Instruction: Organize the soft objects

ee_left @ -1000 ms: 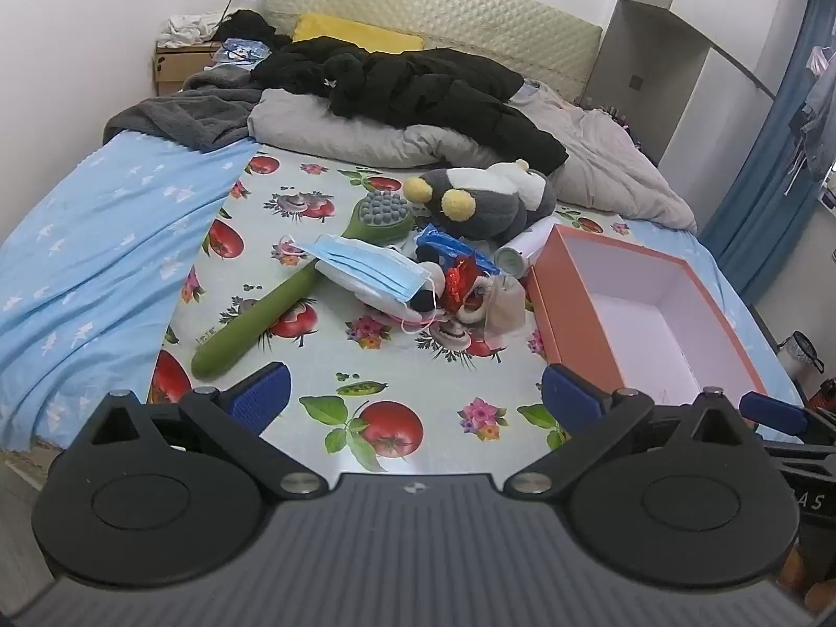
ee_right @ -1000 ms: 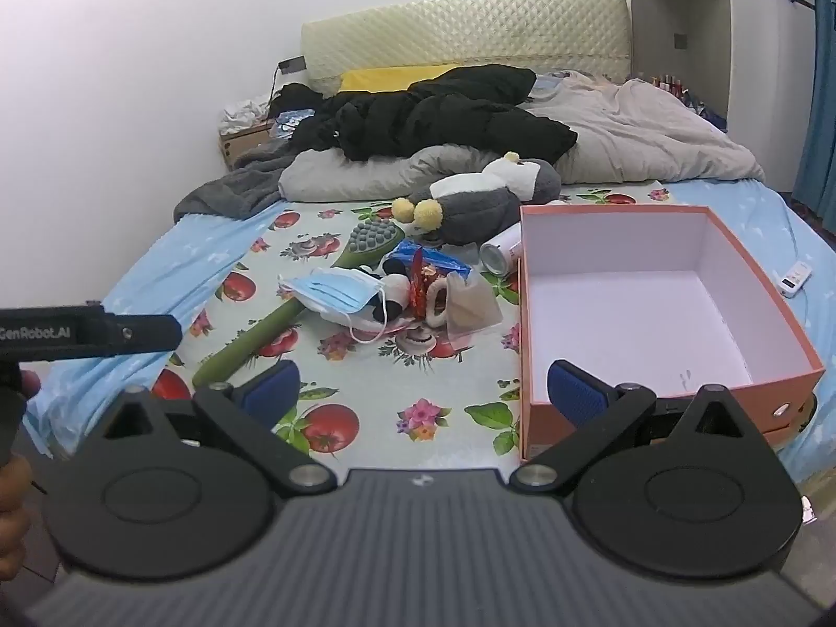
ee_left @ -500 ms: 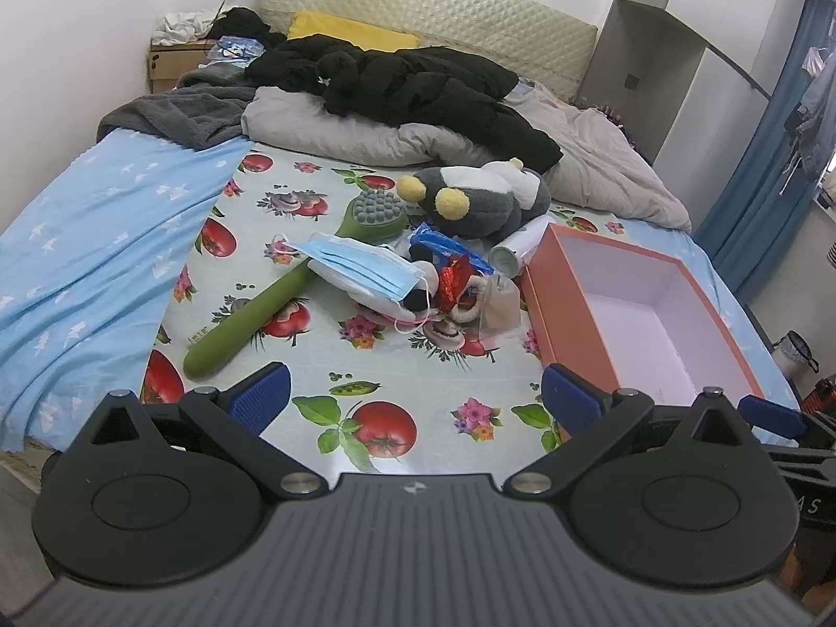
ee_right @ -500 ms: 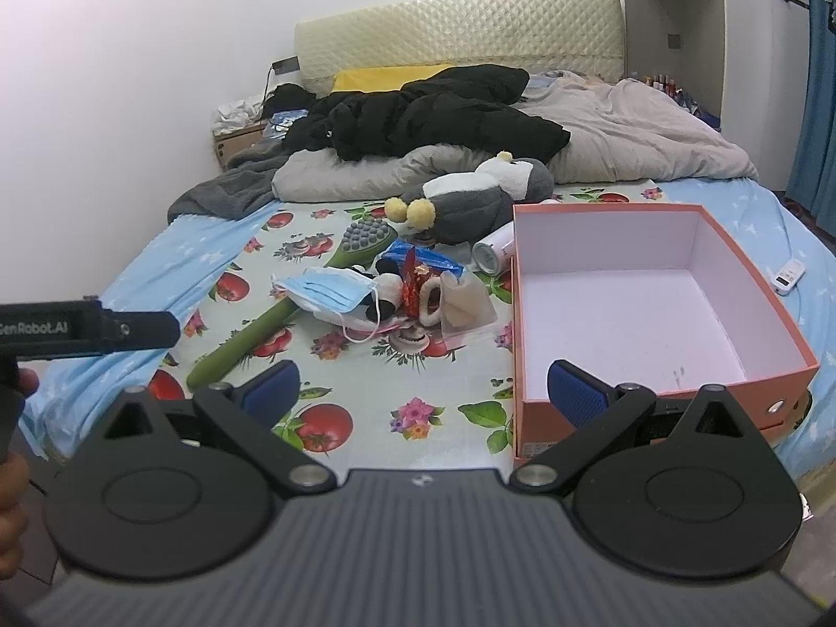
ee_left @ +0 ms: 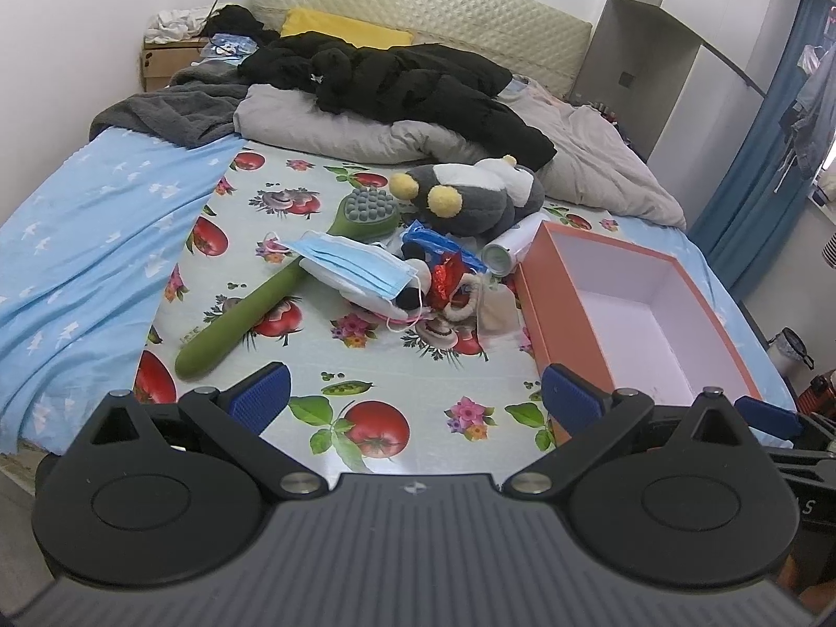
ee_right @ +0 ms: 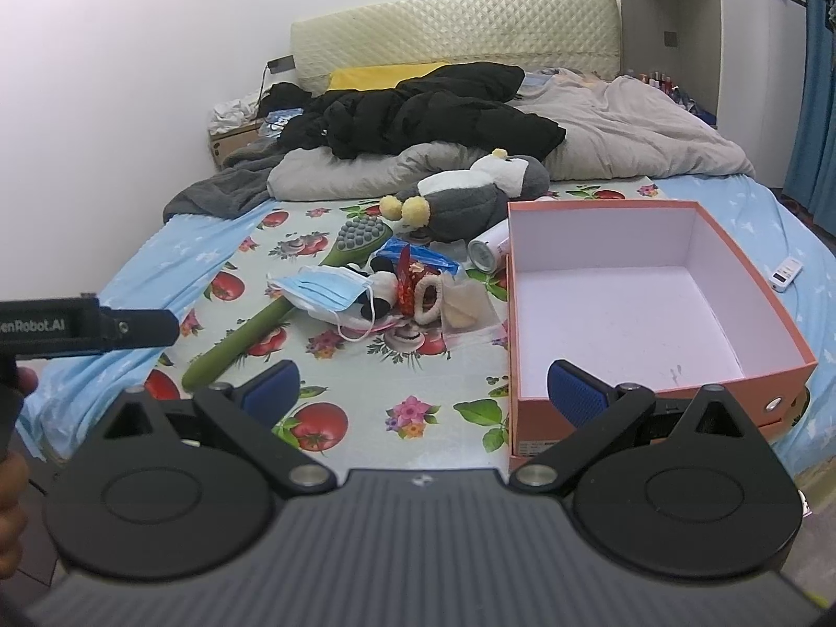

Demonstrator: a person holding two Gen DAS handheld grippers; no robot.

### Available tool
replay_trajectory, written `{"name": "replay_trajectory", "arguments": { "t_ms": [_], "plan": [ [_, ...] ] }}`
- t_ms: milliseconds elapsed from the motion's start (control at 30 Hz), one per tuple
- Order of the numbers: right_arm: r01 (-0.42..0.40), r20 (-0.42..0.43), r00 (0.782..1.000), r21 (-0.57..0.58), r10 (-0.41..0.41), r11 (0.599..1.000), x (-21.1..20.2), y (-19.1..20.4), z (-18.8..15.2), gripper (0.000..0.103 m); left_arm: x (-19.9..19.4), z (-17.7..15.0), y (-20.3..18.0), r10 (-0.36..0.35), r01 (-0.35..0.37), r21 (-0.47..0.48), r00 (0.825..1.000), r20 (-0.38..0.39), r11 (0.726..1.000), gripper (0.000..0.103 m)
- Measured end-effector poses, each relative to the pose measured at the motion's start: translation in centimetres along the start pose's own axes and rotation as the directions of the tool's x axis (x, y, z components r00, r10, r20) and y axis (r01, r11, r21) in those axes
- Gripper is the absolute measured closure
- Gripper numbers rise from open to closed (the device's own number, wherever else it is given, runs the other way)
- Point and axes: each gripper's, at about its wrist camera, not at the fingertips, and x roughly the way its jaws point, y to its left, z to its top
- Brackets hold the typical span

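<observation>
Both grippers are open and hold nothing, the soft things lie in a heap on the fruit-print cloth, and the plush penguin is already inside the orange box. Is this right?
Not quite. The plush penguin is not in the orange box; the right wrist view shows the box empty and the penguin lying on the bed behind the heap. The rest holds: left gripper and right gripper are open and hold nothing.

The fruit-print tablecloth [ee_left: 366, 418] looked like smooth, slightly glossy plastic sheeting, while the plush penguin [ee_left: 470, 198] was fuzzy pile fabric and the face mask [ee_left: 355, 266] pleated non-woven cloth. The orange box [ee_right: 773, 345] appeared matt cardboard, and the massage brush [ee_left: 251, 313] smooth matt rubbery plastic.
</observation>
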Motion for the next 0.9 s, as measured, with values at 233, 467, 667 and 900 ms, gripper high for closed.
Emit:
{"name": "replay_trajectory", "arguments": {
  "t_ms": [233, 467, 667, 900],
  "plan": [
    [-0.001, -0.008, 1.000, 0.004, 0.001, 1.000, 0.2, -0.1, 0.0, 0.000, 0.2, -0.1, -0.3, -0.005, 0.005, 0.001, 1.000, -0.003, 1.000, 0.000],
    [-0.001, -0.008, 1.000, 0.006, 0.001, 1.000, 0.3, -0.2, -0.1, 0.000, 0.3, 0.2, -0.1, -0.023, 0.023, 0.007, 1.000, 0.004, 1.000, 0.000],
    [0.000, -0.011, 1.000, 0.012, 0.000, 1.000, 0.4, -0.1, -0.1, 0.000, 0.6, 0.3, 0.0, -0.030, 0.030, 0.014, 0.999, -0.011, 0.999, 0.000],
    [0.003, -0.014, 1.000, 0.033, -0.003, 0.999, 0.6, -0.5, -0.2, 0.000, 1.4, 0.5, -0.2, -0.021, 0.021, 0.022, 0.999, -0.031, 1.000, 0.000]
  ]
}}
